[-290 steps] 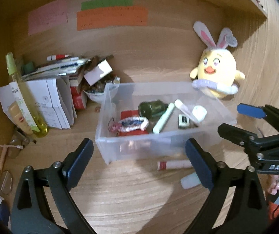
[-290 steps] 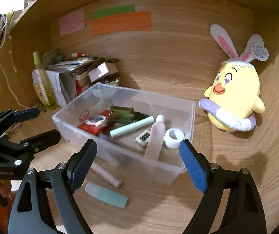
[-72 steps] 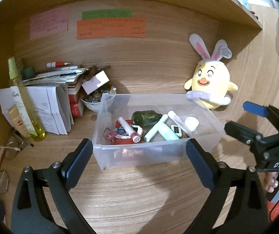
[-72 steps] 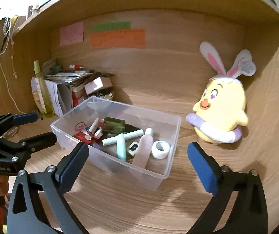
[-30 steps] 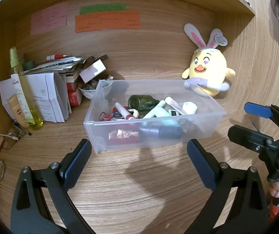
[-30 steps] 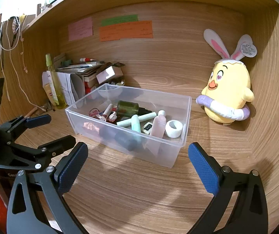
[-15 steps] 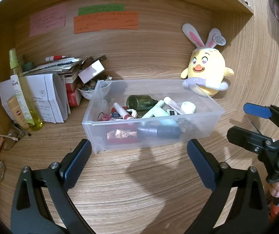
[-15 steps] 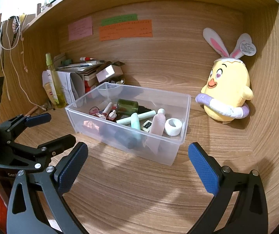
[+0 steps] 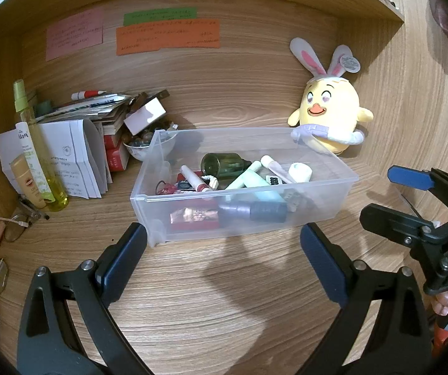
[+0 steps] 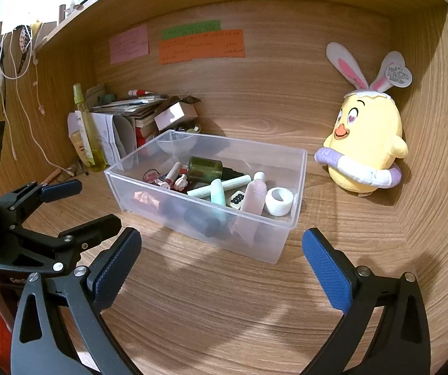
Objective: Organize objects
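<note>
Clear bin [image 9: 242,215] at frame centre of the left wrist view, resting on the counter [image 9: 224,297] with its long axis running left to right across the frame, near wall facing the camera. In the right wrist view the bin [image 10: 211,218] sits centre frame, turned so its long axis slants from upper left to lower right, the near right corner closest to the lens. Contents, all loose inside: a green bottle [image 9: 224,164] lying on its side at the back, a red-capped tube [image 9: 194,181] to its left, mint tubes [image 9: 249,178] crossing at centre, a white ring [image 9: 300,172] at the right end, a dark cylinder [image 9: 252,211] against the near wall. No loose item shows on the bare counter in front of the bin; the sorting looks close to done.

Left tongs [image 9: 222,250], lower frame, spread wide and empty, straddling the near wall from just in front. Right tongs [image 10: 221,256], lower frame, likewise spread and empty, bin just ahead between the pads. Each sits about equally near; the left faces the long side squarely, the right faces a corner.

Outward: plush chick [image 9: 330,118] upper right, beside the bin's far right corner; paper stack [image 9: 77,143] and yellow spray bottle [image 9: 36,147] at left, apart from the bin
</note>
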Demonstrator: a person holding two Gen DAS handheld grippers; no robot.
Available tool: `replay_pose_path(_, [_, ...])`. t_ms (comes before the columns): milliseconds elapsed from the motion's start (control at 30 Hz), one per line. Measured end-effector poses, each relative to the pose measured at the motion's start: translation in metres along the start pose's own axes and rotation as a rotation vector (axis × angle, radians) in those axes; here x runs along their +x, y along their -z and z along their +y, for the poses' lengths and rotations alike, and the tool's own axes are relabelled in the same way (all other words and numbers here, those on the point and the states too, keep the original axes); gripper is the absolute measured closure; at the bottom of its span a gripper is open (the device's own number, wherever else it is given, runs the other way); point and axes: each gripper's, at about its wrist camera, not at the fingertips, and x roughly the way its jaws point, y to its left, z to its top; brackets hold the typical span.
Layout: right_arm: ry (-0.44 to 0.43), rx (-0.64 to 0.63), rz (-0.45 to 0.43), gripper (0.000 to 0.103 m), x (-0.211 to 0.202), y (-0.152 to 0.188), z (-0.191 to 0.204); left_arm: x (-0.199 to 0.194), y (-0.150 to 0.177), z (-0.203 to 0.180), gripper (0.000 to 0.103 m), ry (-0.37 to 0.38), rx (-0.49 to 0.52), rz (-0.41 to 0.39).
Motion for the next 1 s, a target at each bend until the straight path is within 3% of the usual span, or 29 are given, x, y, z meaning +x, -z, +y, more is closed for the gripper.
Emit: replay_pose_path(1000, [-0.016,-0.01,0.014,0.0,0.0058,-0.0008,0.0052,-0.0006,0.0031,0.0057,0.003,0.038,-0.011,0.002])
